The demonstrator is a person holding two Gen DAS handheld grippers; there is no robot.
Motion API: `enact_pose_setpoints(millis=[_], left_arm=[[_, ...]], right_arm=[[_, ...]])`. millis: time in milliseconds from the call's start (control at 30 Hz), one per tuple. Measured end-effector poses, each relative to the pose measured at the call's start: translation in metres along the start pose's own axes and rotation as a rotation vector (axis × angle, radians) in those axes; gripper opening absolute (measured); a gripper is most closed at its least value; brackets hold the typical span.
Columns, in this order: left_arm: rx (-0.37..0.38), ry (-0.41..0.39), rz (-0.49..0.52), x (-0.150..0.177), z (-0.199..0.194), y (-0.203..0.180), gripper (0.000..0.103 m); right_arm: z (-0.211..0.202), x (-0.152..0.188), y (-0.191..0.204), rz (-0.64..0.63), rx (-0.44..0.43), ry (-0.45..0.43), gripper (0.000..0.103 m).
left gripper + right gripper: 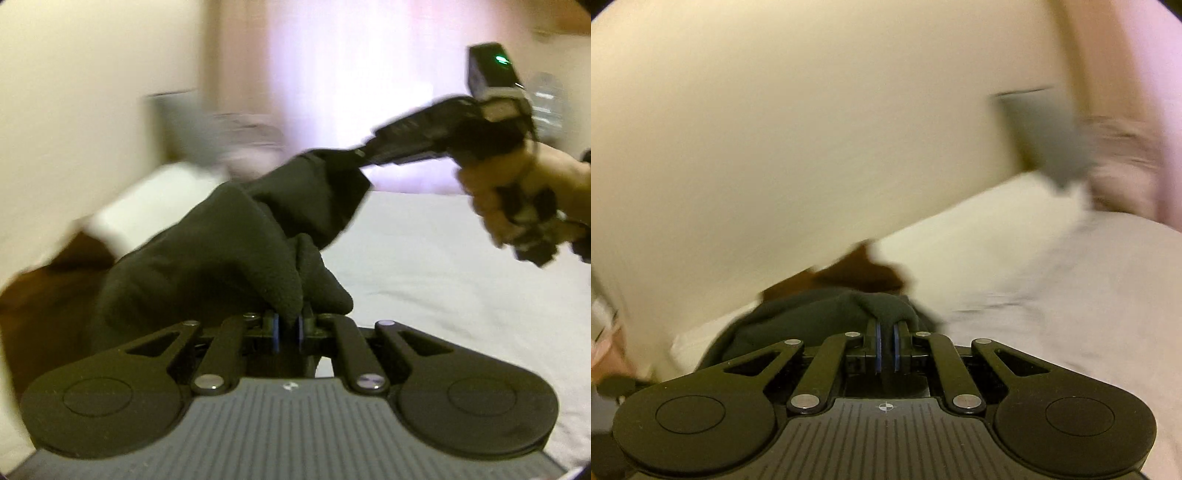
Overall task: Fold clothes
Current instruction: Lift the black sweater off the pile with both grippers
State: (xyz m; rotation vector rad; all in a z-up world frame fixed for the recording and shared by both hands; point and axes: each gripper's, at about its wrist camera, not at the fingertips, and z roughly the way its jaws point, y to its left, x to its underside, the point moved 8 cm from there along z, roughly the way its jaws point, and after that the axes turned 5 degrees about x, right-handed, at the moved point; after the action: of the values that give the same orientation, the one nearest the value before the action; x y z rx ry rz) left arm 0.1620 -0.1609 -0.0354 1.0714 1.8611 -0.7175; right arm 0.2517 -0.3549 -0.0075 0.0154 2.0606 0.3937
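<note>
Dark garment hangs pinched between left gripper and right gripper; small bites risk slipping.

I hold one dark, nearly black fleece garment above the white bed sheet. It is bunched and hangs in soft folds. One part is pinched in my left gripper, another part in my right gripper, and the cloth stretches between them.
</note>
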Motion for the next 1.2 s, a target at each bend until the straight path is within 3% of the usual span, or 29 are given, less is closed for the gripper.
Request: enact_pose_setpoints(millis=[167, 300, 467, 567, 700, 867, 933, 1000, 1100, 1200], left_arm=[[0.353, 0.006, 0.054, -0.028, 0.051, -0.172, 0.006], [0.629, 0.042, 0.041, -0.040, 0.079, -0.312, 0.006], [0.862, 0.141, 0.103, -0.036, 0.105, -0.478, 0.006], [0.990, 0.197, 0.147, -0.032, 0.112, -0.565, 0.005], [1.187, 0.179, 0.243, -0.043, 0.084, -0.655, 0.005], [1.393, 0.090, 0.271, -0.066, 0.049, -0.691, 0.005], [1.427, 0.042, 0.257, -0.071, 0.031, -0.678, 0.005], [1.398, 0.005, 0.236, -0.068, 0.025, -0.660, 0.005], [1.273, -0.001, 0.185, -0.083, 0.060, -0.637, 0.006], [1.078, 0.059, 0.146, -0.078, 0.093, -0.591, 0.006]], right_arm=[[-0.167, 0.012, -0.151, 0.209, 0.202, -0.139, 0.005], [-0.294, 0.043, -0.238, 0.247, 0.330, -0.200, 0.005], [-0.477, 0.097, -0.350, 0.356, 0.470, -0.314, 0.005], [-0.582, 0.133, -0.402, 0.417, 0.598, -0.336, 0.005], [-0.700, 0.167, -0.421, 0.477, 0.777, -0.409, 0.005], [-0.802, 0.159, -0.379, 0.453, 0.967, -0.579, 0.004], [-0.807, 0.138, -0.354, 0.392, 0.993, -0.633, 0.004], [-0.803, 0.113, -0.333, 0.314, 0.991, -0.675, 0.004], [-0.786, 0.076, -0.326, 0.218, 0.942, -0.708, 0.004], [-0.724, 0.049, -0.352, 0.163, 0.893, -0.661, 0.004]])
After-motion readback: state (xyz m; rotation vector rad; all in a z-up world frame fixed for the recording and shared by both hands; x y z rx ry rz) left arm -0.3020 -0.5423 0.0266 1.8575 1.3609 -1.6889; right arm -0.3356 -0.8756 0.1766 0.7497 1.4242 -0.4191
